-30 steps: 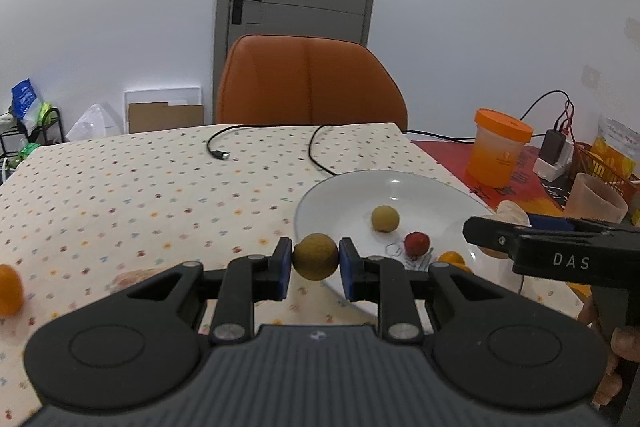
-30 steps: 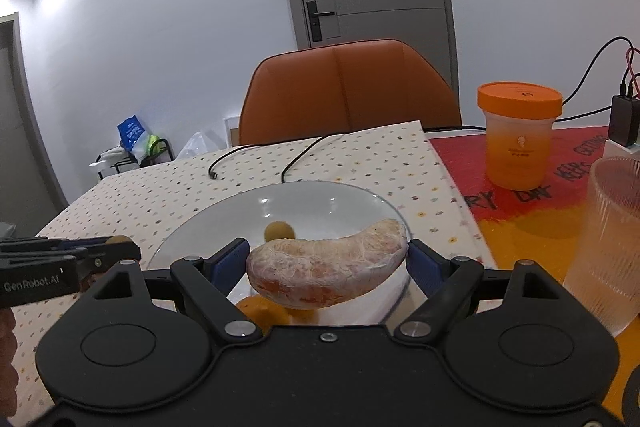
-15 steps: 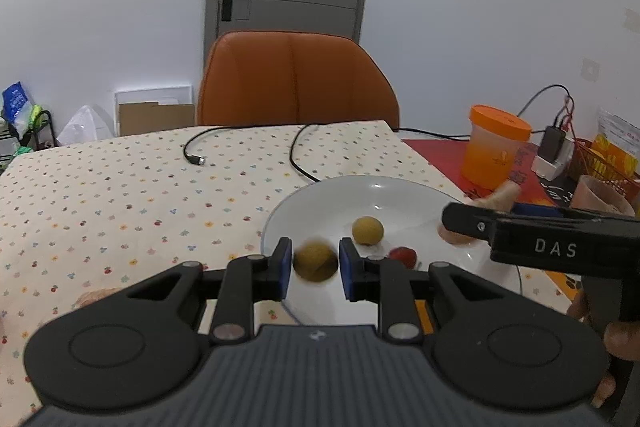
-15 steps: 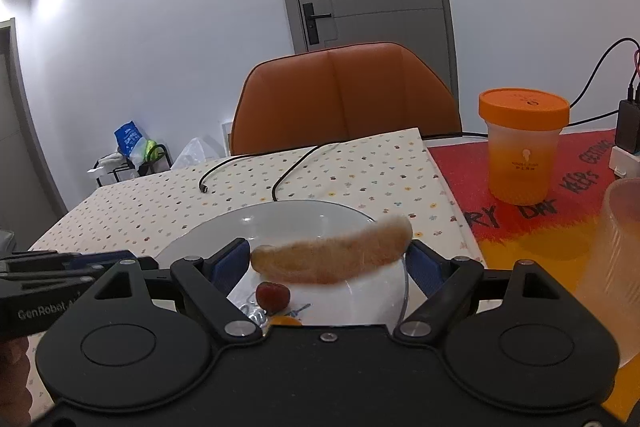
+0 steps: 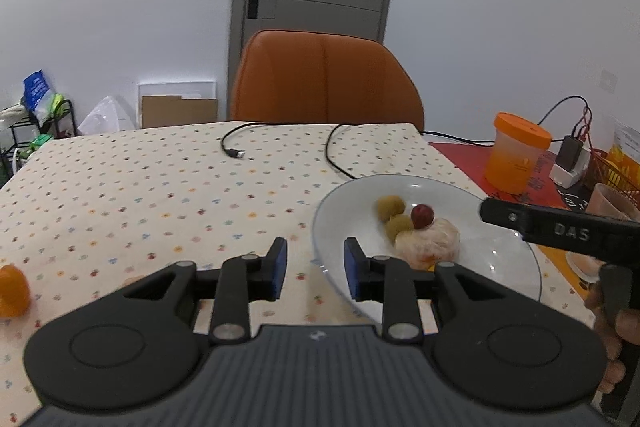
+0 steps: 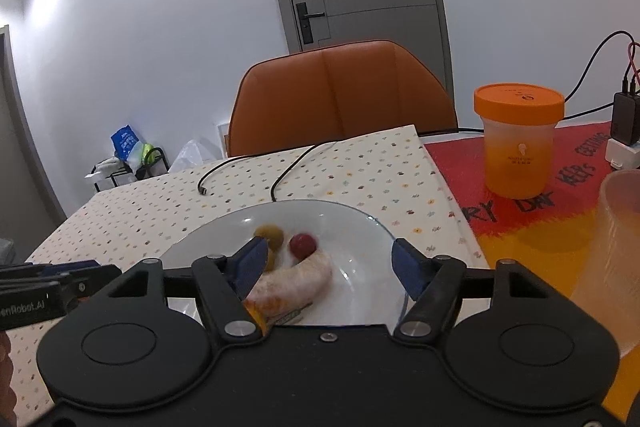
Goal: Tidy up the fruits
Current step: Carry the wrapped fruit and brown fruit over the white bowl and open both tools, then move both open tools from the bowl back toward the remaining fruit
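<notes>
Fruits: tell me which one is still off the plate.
The orange fruit at the tablecloth's left edge, alone. The two olive-green round fruits, red one and wrapped piece lie on the plate.

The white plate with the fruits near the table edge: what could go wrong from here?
1. The round white plate holds two small yellow-green round fruits, a small red fruit and a pale wrapped fruit segment in a loose cluster; a nudge from the open right gripper could roll them.
2. The orange fruit lies apart on the dotted tablecloth, at the picture's edge; the open left gripper may overlook it.
</notes>
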The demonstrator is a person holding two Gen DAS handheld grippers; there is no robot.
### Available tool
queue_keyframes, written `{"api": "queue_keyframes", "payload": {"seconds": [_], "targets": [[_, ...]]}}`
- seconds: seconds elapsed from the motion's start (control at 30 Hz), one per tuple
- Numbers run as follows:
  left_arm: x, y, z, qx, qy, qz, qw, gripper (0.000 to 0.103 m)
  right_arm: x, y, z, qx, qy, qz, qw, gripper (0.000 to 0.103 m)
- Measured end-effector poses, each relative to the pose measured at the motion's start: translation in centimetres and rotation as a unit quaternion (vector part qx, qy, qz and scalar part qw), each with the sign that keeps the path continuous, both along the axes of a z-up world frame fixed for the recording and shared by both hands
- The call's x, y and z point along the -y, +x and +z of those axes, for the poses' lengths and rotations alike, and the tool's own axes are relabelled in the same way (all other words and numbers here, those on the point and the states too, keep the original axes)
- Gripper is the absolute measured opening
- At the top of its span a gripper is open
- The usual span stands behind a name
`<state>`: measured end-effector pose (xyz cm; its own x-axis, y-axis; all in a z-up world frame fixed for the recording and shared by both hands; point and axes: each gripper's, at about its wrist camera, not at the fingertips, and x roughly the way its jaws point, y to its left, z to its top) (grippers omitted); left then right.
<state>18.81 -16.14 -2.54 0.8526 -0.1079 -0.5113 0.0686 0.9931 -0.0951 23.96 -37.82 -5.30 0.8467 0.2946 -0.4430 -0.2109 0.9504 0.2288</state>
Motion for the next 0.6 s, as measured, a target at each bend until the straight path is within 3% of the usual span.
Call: {"api": "queue_keyframes", "payload": {"seconds": [0.6], "targets": [[-5.1, -3.7, 1.1, 0.014, -0.010, 0.059, 0.9981, 0.067, -3.4, -3.3, 0.7, -0.007, 0.003, 0.031, 1.000, 0.087]]}}
